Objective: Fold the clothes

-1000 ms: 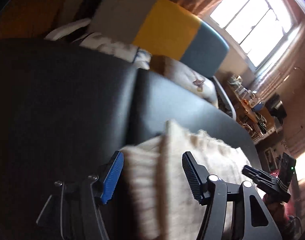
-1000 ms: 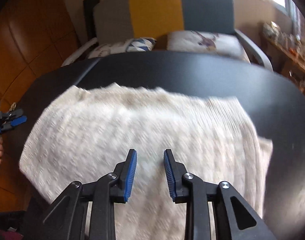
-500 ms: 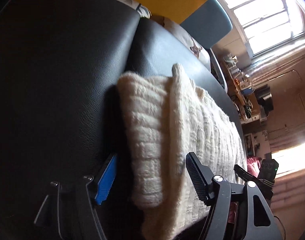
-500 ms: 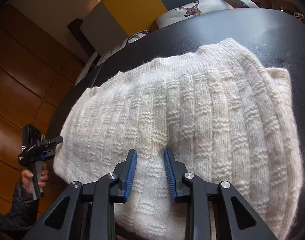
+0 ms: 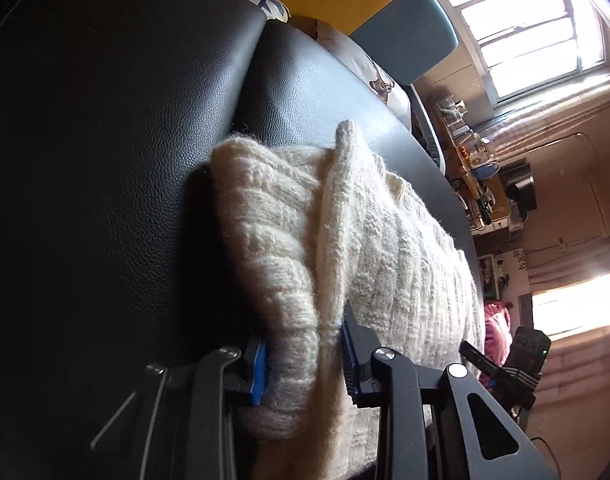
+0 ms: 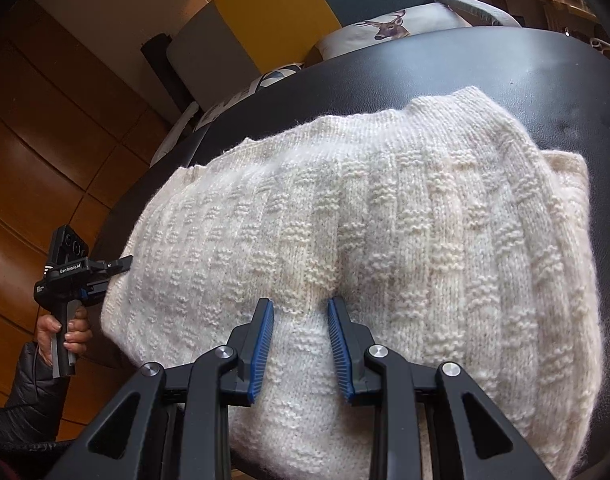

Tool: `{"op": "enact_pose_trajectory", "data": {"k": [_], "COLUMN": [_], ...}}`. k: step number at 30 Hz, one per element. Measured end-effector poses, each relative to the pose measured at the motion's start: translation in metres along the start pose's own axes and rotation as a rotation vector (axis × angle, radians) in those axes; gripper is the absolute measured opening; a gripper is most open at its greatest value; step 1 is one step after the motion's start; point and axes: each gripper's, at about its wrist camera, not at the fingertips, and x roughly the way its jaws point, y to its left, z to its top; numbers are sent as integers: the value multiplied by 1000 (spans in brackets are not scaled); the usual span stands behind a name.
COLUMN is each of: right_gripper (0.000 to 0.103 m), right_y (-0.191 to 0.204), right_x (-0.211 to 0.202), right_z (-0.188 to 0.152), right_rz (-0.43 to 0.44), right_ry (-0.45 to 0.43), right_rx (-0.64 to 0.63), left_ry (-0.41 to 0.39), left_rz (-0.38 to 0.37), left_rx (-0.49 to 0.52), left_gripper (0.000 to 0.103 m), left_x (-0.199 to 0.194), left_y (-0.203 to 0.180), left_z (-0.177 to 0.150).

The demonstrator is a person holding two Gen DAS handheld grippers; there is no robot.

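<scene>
Sweater [image 6: 385,216] on table [image 6: 525,72], armchair [image 6: 289,4] behind, cushions [image 6: 385,30] on it.

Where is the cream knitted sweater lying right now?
The sweater lies folded on the black leather surface, filling the right wrist view; the right tongs pinch its near edge.

Black tongs [image 6: 299,344], blue ribbed pads [image 6: 261,350], dark puffer sleeve [image 6: 29,392].

A black leather-grained bench [image 6: 485,64], split by a seam, carries a folded cream knit sweater [image 6: 385,216] lying flat, its near edge reaching the bench's front
</scene>
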Motion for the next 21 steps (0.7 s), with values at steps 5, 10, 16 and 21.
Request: {"op": "enact_pose_trajectory", "data": {"k": [5,10,16,21], "right_gripper": [28,28,28,28], "right_y": [-7,-29,-55,-63], "right_x": [-15,-50,-70,-63], "right_z": [5,3,4,20], "right_rz": [21,-17,-105,-180], "right_ry": [-18,-77,-100,-84], "right_rx": [32,38,33,16], "left_ry": [-35,-73,-121,-199], "left_rz": [-13,-62,-92,-147], "left_rx": [-16,-56,-91,-133], "left_gripper": [20,19,19,17], "left_x": [-4,-10,-18,-29], "left_y": [1,0,-4,-10], "left_z": [-4,-8,-10,-5]}}
